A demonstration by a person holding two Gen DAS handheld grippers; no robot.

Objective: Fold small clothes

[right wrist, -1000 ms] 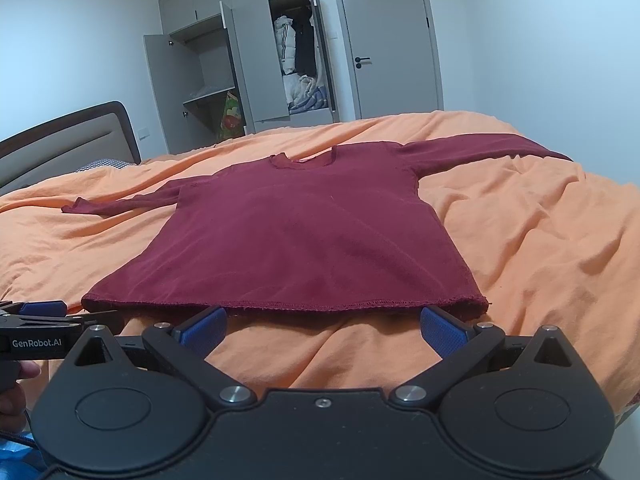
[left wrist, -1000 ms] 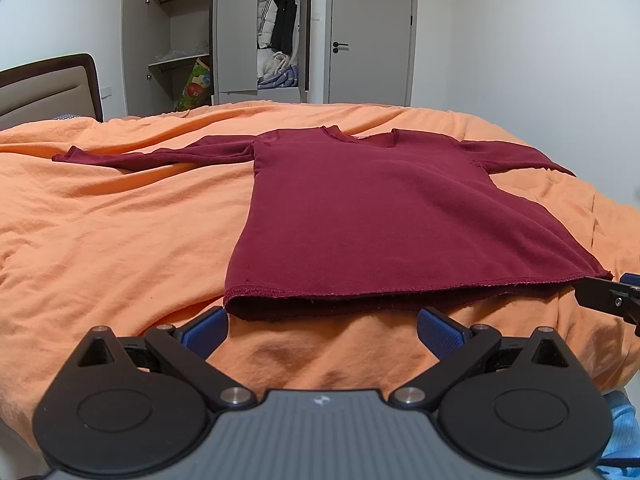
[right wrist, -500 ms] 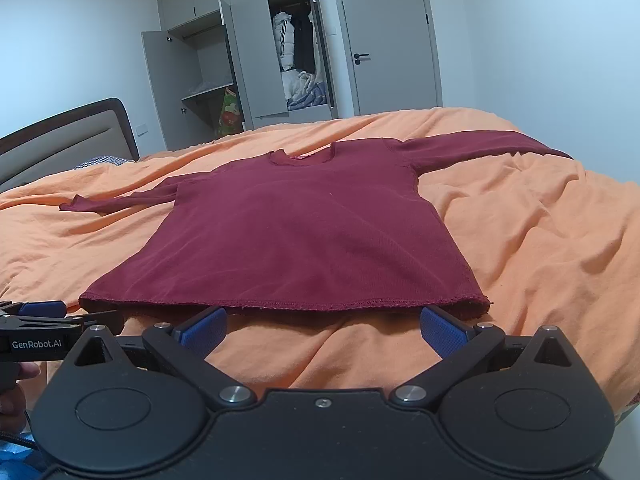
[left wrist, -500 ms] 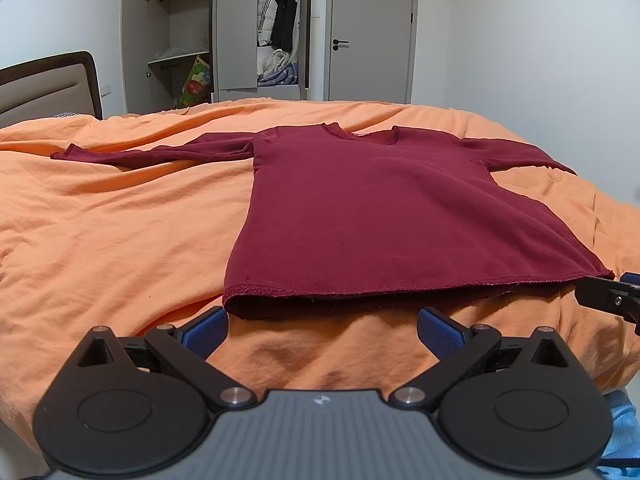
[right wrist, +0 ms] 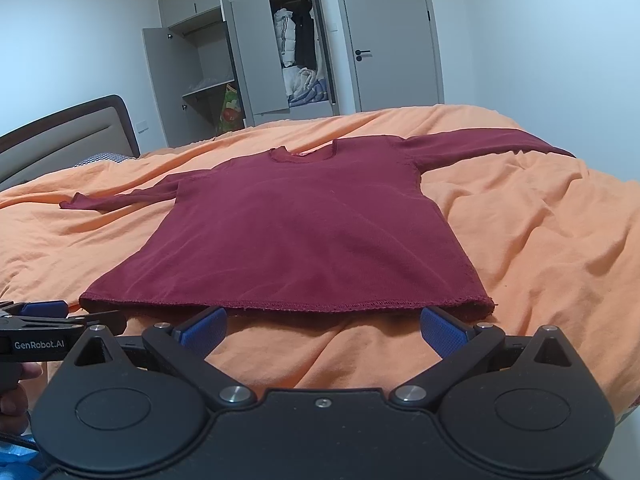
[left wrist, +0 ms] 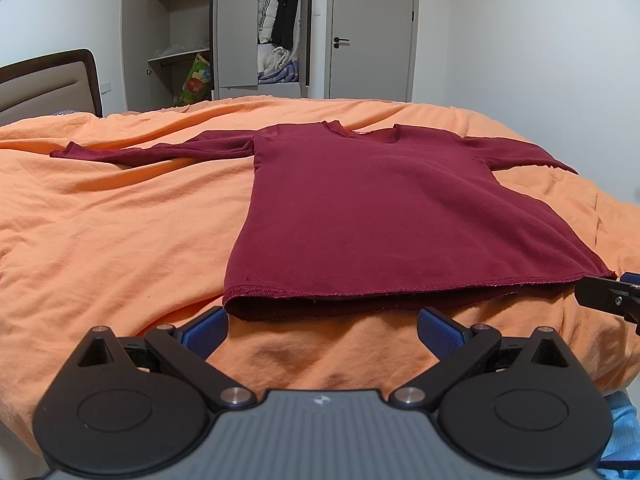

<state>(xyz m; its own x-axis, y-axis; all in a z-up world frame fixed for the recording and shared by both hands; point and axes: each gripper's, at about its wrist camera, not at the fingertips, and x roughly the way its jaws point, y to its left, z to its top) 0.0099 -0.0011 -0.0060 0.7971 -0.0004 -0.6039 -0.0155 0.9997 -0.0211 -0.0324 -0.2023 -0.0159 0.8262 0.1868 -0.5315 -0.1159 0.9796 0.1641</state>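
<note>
a: compared with the earlier frames, barely changed; crept a touch nearer the hem, nothing else shifted

b: and the left gripper [left wrist: 322, 322]?

a: hung released, blue pads [left wrist: 206, 330] spread wide, just short of the near hem, touching no cloth. same for the right gripper [right wrist: 322, 326], spread wide and empty, right pad just beside the hem's right corner

b: seen from each other?

a: yes. tip of the right one at the right edge of the left view, near the hem's right corner; the left one at the left edge of the right view, near the hem's left corner, with part of a hand [right wrist: 14, 392] under it

b: surface and room?

a: rumpled orange duvet [left wrist: 120, 232] over a bed, padded headboard [left wrist: 48, 84] at far left. behind, a grey wardrobe [left wrist: 256, 28] with doors swung wide, clothes hung and heaped inside, a bright bag [left wrist: 196, 84] on its floor. shut grey door [left wrist: 370, 28] to its right, plain white walls

b: the garment?

a: dark red long-sleeved top [left wrist: 380, 216], laid flat in the middle of the duvet, neckline far, stitched hem near. both sleeves stretched sideways, lightly creased, hem's lower layer peeking beneath
</note>
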